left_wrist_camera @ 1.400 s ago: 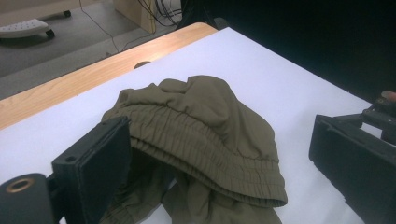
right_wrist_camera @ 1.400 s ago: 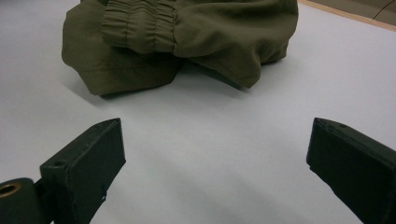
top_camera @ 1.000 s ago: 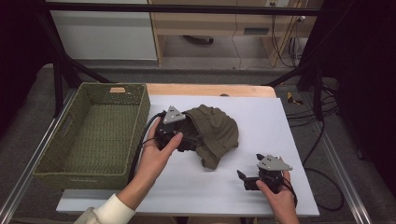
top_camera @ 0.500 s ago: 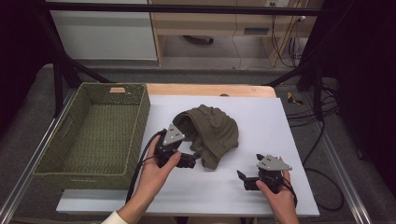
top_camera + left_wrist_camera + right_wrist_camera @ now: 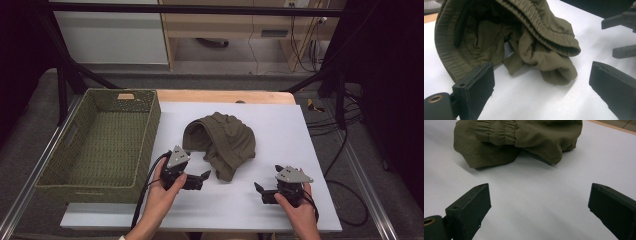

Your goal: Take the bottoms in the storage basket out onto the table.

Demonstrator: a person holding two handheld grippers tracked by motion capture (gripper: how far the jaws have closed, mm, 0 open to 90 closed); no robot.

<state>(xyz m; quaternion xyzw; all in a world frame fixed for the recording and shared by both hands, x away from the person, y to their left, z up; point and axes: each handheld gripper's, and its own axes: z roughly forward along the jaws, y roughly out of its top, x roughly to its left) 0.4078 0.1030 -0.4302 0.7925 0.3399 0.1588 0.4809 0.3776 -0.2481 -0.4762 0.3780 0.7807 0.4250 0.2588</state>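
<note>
A crumpled olive-green garment (image 5: 222,140) with an elastic waistband lies in the middle of the white table (image 5: 285,130). My left gripper (image 5: 204,179) rests just in front of the garment's near-left corner, pointing right, open and holding nothing. In the left gripper view the garment (image 5: 524,45) lies a short way beyond my open left gripper (image 5: 541,85). My right gripper (image 5: 260,193) sits near the table's front right, pointing left, open and apart from the cloth. The right gripper view has the garment (image 5: 519,140) well beyond the open right gripper (image 5: 539,205).
A green woven basket (image 5: 85,185) stands along the table's left side, its right wall close to my left hand. A wooden strip (image 5: 225,96) runs along the table's far edge. Cables (image 5: 345,120) hang off to the right.
My left gripper has pulled back from the garment toward the near edge and stands clear of it. The garment has settled slightly leftward. My right gripper has stayed put.
</note>
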